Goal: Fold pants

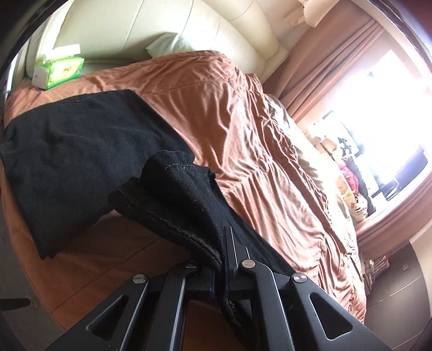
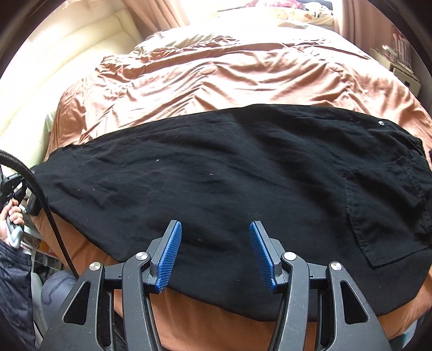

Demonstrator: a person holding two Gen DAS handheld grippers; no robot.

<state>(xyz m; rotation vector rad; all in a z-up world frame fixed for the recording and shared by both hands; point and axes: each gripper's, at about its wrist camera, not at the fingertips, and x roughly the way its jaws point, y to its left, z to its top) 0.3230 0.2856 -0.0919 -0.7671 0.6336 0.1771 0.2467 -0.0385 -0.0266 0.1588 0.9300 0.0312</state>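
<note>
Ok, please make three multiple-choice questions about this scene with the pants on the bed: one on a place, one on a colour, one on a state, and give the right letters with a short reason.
1. Where does the green tissue pack lie?
A. On the floor
B. On the bed near the headboard
C. On the pants

2. What colour are the pants?
A. Black
B. Blue
C. Grey

3. How is the left gripper?
A. Open above the bed
B. Shut on nothing
C. Shut on the pants

Answers:
1 B: the tissue pack lies on the bed cover by the cream headboard.
2 A: the pants are black.
3 C: the left gripper pinches a hem, while the right gripper is open.
</note>
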